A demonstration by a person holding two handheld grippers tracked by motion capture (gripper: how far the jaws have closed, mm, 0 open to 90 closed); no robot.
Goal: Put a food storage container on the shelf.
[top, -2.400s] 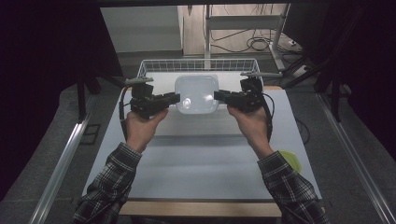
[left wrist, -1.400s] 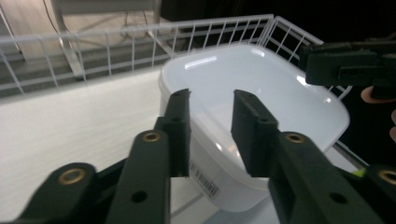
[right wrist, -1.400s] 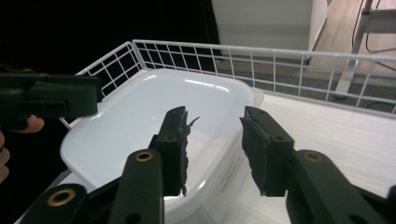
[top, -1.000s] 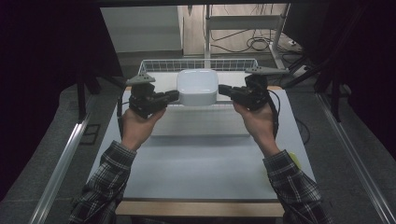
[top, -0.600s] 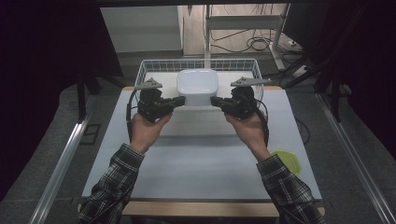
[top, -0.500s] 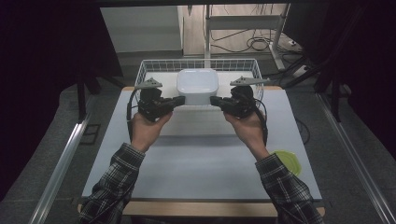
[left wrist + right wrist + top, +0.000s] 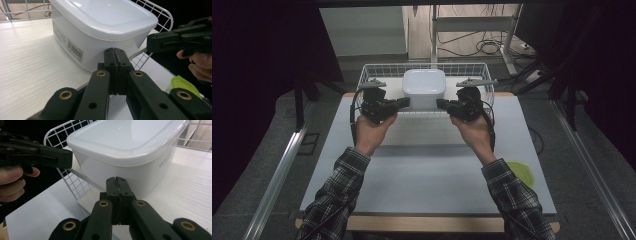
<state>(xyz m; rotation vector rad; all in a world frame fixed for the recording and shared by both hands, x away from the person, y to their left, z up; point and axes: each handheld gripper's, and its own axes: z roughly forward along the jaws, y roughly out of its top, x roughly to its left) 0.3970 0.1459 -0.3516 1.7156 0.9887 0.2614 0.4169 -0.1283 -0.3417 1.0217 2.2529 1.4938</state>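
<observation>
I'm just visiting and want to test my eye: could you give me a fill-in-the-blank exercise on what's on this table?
1. The white lidded container sits inside a wire ____.
2. The fingers of the left gripper are ____, with nothing between them.
3. The right gripper has its fingers ____ too.
4. Near the table's right edge lies a small ____ lid.

Missing words: basket; shut; shut; green

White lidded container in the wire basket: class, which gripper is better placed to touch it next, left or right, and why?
Neither clearly. The left gripper and right gripper flank the white container evenly at the wire basket front, both shut and empty. In their own views each points at a lower container corner.
</observation>
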